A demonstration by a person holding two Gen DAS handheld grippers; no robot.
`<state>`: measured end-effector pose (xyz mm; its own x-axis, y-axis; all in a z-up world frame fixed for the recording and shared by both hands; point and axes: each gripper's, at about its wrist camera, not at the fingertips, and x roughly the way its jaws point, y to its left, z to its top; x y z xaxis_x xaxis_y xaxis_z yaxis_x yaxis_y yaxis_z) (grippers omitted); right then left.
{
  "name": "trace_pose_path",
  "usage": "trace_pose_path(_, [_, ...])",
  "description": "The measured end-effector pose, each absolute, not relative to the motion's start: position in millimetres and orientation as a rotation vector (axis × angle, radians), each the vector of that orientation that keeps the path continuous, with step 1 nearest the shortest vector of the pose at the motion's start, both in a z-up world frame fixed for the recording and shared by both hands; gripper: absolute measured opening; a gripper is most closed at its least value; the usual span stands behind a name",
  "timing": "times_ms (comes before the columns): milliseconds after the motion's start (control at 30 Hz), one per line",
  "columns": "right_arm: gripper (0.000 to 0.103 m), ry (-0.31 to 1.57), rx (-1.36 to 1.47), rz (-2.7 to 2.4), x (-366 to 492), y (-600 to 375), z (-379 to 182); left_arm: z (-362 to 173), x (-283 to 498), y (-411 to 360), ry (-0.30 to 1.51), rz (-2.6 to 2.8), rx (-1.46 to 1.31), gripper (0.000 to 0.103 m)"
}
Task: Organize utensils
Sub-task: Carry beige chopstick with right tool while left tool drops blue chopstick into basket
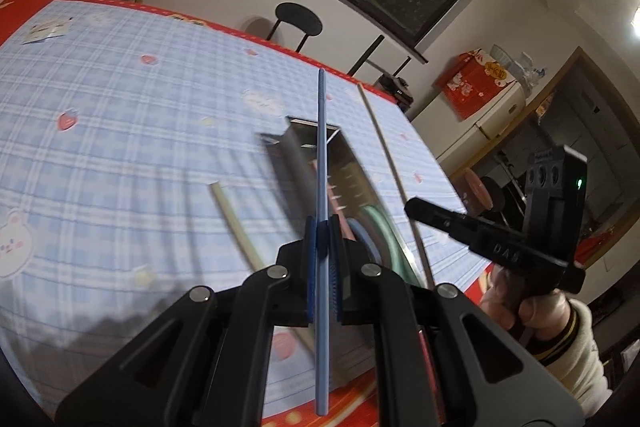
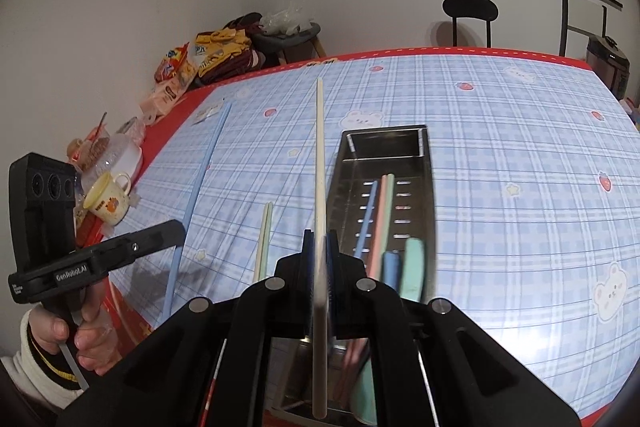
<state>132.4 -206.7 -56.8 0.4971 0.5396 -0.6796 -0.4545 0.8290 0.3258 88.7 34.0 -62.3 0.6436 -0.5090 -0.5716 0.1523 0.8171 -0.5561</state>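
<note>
My left gripper [image 1: 322,239] is shut on a blue chopstick [image 1: 322,147], which points away over the table above a metal tray [image 1: 296,163]. My right gripper [image 2: 320,247] is shut on a cream chopstick [image 2: 319,147], held just left of the metal tray [image 2: 427,187]. The tray holds blue, pink and green chopsticks [image 2: 380,219] and thicker blue and green handles [image 2: 414,267]. Each view also shows the other gripper off to the side: the left gripper [image 2: 178,227] with its blue chopstick [image 2: 208,163], the right gripper [image 1: 412,207] with its cream chopstick [image 1: 384,147].
A pale pair of chopsticks [image 2: 264,239] lies on the blue checked tablecloth [image 2: 500,167] left of the tray. A mug [image 2: 110,203], bowls and snack bags [image 2: 208,59] crowd the table's left edge. A black chair [image 2: 470,11] stands behind the table.
</note>
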Motion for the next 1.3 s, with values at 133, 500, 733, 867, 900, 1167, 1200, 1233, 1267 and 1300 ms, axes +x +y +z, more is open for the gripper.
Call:
trace_pose_path(133, [0.006, 0.858, 0.136, 0.6, 139, -227, -56, -57, 100, 18, 0.792, -0.4, -0.54, 0.01])
trace_pose_path(500, [0.006, 0.885, 0.257, 0.566, 160, -275, -72, -65, 128, -39, 0.824, -0.411, -0.586, 0.01])
trace_pose_path(733, [0.006, 0.902, 0.278, 0.608, 164, -266, -82, -90, 140, -50, 0.875, -0.349, -0.66, 0.01])
trace_pose_path(867, [0.006, 0.906, 0.293, 0.624, 163, -262, -84, -103, 142, -60, 0.909, -0.329, -0.658, 0.01])
trace_pose_path(900, [0.006, 0.908, 0.298, 0.626, 163, -261, -85, -105, 142, -60, 0.913, -0.318, -0.652, 0.01])
trace_pose_path(1167, [0.006, 0.915, 0.295, 0.626, 164, -254, -88, -113, 144, -64, 0.925, -0.28, -0.602, 0.01])
trace_pose_path(1200, [0.006, 0.915, 0.297, 0.621, 164, -255, -88, -114, 144, -64, 0.925, -0.275, -0.602, 0.01])
trace_pose_path(1233, [0.006, 0.916, 0.298, 0.618, 164, -257, -89, -116, 145, -64, 0.925, -0.269, -0.601, 0.01])
trace_pose_path(1267, [0.006, 0.917, 0.3, 0.613, 165, -258, -89, -117, 145, -64, 0.929, -0.261, -0.6, 0.01])
trace_pose_path(1300, [0.006, 0.918, 0.301, 0.61, 165, -259, -89, -118, 145, -63, 0.932, -0.258, -0.6, 0.01])
